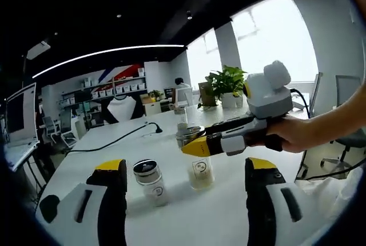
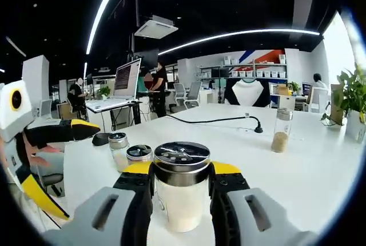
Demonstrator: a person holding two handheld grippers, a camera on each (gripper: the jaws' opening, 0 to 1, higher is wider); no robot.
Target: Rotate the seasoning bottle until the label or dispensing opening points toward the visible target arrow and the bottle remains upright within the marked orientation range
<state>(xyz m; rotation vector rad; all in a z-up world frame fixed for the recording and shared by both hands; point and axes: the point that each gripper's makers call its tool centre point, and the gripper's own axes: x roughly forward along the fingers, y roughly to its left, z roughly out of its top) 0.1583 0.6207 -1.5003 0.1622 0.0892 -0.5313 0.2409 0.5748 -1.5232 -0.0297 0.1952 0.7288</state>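
A glass seasoning bottle with a silver shaker lid and pale powder inside stands upright on the white table. My right gripper is shut on it just below the lid. In the left gripper view the same bottle shows a round label facing the camera, and the right gripper, held by a hand, comes in from the right at its lid. My left gripper is open wide, one jaw on each side of the bottle and nearer the camera, touching nothing.
A short silver-lidded jar stands just left of the held bottle. Two small jars sit behind it in the right gripper view. A tall spice bottle, a power strip with cable and a potted plant lie farther back.
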